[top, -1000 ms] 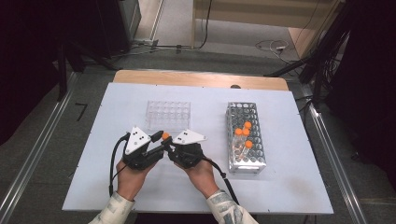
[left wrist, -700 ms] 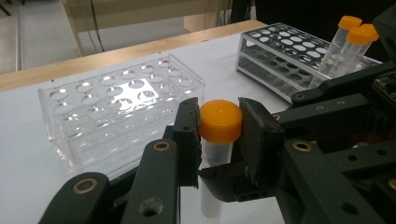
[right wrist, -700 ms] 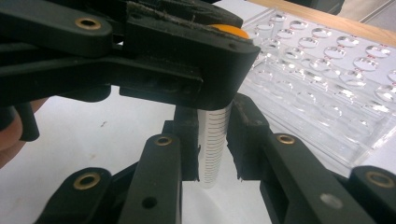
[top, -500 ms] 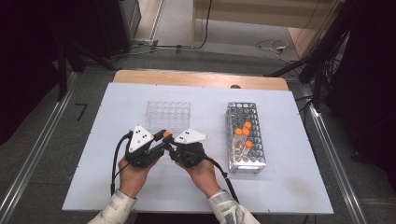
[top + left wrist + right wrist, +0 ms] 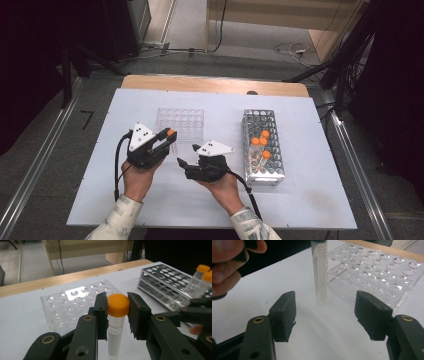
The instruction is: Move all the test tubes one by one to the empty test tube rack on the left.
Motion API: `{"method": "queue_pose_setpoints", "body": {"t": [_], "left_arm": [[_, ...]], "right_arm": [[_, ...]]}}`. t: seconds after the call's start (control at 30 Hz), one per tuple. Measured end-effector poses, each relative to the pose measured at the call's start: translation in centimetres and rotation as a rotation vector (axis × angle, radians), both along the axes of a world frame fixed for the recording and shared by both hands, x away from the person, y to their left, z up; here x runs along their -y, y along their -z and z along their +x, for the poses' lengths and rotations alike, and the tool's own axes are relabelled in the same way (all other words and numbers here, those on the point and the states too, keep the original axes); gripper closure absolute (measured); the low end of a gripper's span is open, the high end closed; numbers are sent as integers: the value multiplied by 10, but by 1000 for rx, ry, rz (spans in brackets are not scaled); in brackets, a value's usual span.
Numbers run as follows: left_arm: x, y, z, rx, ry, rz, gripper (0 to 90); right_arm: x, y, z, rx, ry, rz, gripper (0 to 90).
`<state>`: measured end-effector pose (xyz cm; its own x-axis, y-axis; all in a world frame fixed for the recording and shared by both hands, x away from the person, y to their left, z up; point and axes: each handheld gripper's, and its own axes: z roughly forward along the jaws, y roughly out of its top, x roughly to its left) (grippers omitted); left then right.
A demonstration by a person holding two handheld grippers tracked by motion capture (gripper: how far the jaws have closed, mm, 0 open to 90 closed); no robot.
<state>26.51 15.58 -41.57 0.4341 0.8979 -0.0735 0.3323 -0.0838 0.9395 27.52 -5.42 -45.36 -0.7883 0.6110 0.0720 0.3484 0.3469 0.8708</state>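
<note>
The left gripper [image 5: 117, 312] pinches an orange-capped tube [image 5: 116, 325] by its cap, one finger [image 5: 101, 312] pressed against each side of the orange top, with the clear body hanging straight down between them. In the high view this gripper [image 5: 167, 137] sits left of the table's middle, held in the person's left hand [image 5: 136, 180], and the tube's cap [image 5: 171, 132] shows as an orange dot at its tip, just at the near edge of the clear well rack [image 5: 181, 124], which lies at about twelve o'clock from the gripper.

The right gripper [image 5: 325, 312] has its fingers [image 5: 283, 315] spread wide with nothing between them. In its own view the tube [image 5: 319, 272] stands upright beyond the gap, apart from both fingers, its lower end just above or on the white table [image 5: 324, 340]; which of the two I cannot tell. The clear well rack [image 5: 372, 270] lies behind it at about one o'clock. In the high view the right gripper [image 5: 186, 156] is near the table's middle, held in the right hand [image 5: 222, 185] and pointing toward ten o'clock, at the left gripper, close to it but not touching.

A metal tube rack [image 5: 261, 145] stands at about three o'clock from the right gripper, well apart from the clear one, and holds several more orange-capped tubes [image 5: 260, 147] upright in its near half.
</note>
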Motion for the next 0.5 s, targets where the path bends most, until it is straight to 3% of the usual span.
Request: {"method": "queue_pose_setpoints", "body": {"t": [0.2, 0.5], "left_arm": [[-13, -12, 14, 9, -51, -20, 710], [-22, -26, 37, 17, -100, -1, 710]], "right_arm": [[10, 4, -2, -23, 24, -2, 308], [14, 8, -3, -27, 19, -7, 308]]}}
